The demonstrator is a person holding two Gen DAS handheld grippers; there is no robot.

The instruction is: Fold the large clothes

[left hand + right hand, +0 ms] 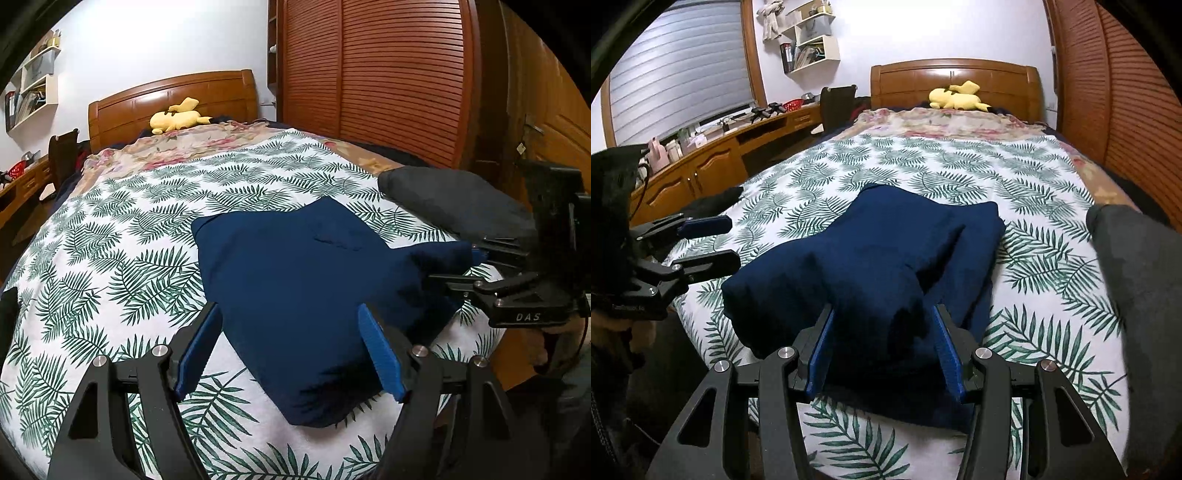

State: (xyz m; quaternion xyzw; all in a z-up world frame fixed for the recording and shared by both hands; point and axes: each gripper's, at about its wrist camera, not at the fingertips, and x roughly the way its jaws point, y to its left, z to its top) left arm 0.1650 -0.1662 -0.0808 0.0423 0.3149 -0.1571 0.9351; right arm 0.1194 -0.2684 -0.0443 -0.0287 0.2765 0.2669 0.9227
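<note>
Bunching soft navy cloth [871, 266], leaf-print sheet [1015, 177]

Grey garment [1137, 295] blurred, cut off — right claw's [882, 321] fingertips buried in navy garment [871, 251]

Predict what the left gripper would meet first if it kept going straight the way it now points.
Probably the folded navy garment: it lies between and ahead of the open left gripper, though depth is unclear.

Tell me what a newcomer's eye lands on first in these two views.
First the navy garment, folded into a thick bundle on the near end of the leaf-print bedspread. The right gripper has a bunched fold of it between its blue pads, while the left gripper stands open just above the cloth. Farther off, a yellow plush toy lies by the wooden headboard.
</note>
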